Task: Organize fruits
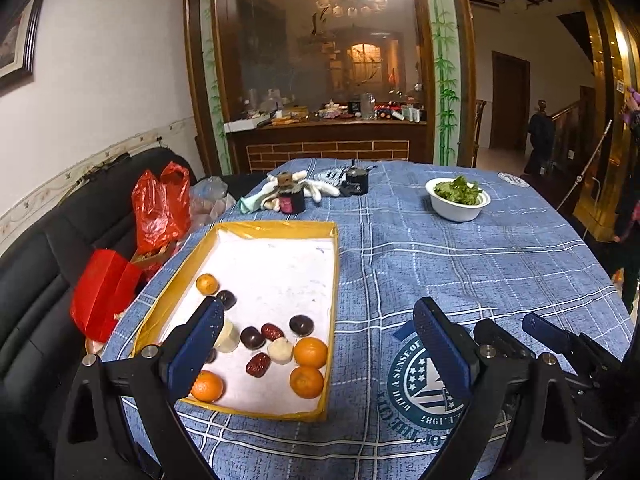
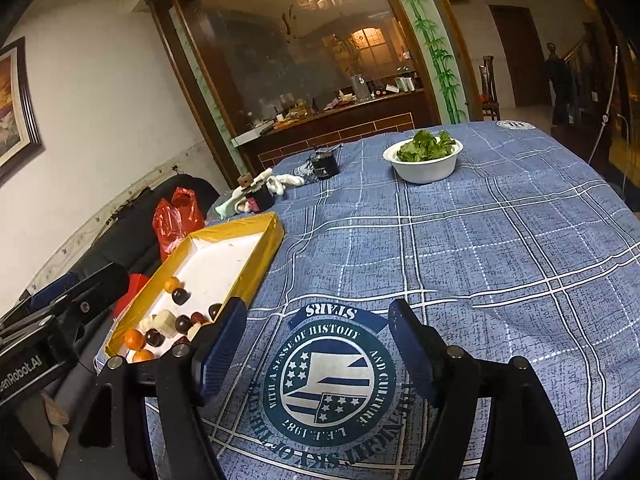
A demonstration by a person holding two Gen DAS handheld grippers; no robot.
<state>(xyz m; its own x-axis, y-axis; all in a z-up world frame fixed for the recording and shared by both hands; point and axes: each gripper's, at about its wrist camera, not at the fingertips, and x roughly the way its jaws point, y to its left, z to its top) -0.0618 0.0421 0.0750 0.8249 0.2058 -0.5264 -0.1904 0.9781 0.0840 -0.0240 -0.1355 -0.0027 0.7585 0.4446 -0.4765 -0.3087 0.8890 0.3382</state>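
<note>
A shallow yellow-rimmed tray (image 1: 276, 229) with a white floor lies on the blue checked tablecloth. It holds several mandarins (image 1: 311, 352), dark round fruits (image 1: 301, 325), red dates (image 1: 258, 364) and pale white pieces (image 1: 280, 351). My left gripper (image 1: 320, 332) is open and empty, hovering over the tray's near right corner. My right gripper (image 2: 316, 332) is open and empty over the round printed emblem (image 2: 330, 376), to the right of the tray (image 2: 272, 240). The right gripper also shows in the left wrist view (image 1: 516, 336).
A white bowl of green leaves (image 1: 458, 198) stands at the far right of the table. White gloves (image 1: 316, 188) and small dark jars (image 1: 292, 200) lie beyond the tray. Red plastic bags (image 1: 160, 208) sit on a black sofa left of the table.
</note>
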